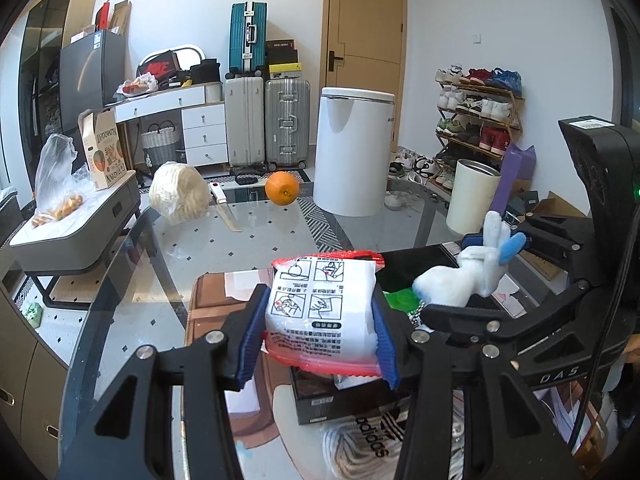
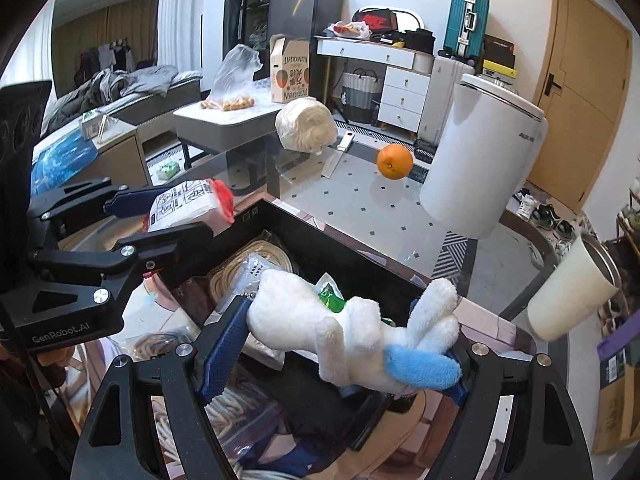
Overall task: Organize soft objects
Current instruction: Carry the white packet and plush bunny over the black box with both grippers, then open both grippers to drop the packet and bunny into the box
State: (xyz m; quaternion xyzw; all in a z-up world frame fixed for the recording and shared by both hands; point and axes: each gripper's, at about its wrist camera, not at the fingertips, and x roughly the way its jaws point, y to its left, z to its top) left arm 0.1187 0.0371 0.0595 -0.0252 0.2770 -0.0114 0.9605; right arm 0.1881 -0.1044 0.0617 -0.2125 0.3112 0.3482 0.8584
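Left wrist view: close behind its own fingers, above the glass table (image 1: pixel 240 240), facing the door (image 1: pixel 366 28) and suitcases (image 1: pixel 266 124). Right wrist view: close, tilted down over the black box (image 2: pixel 320 248), facing the desk (image 2: pixel 384 60) and bed (image 2: pixel 132 88). Shared: table, orange (image 1: pixel 282 188) (image 2: pixel 395 161), white bin (image 1: pixel 354 152) (image 2: pixel 484 156), each other's gripper.

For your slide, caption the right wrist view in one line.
Right gripper holds a white plush toy above a black box; left gripper grips a white packet.
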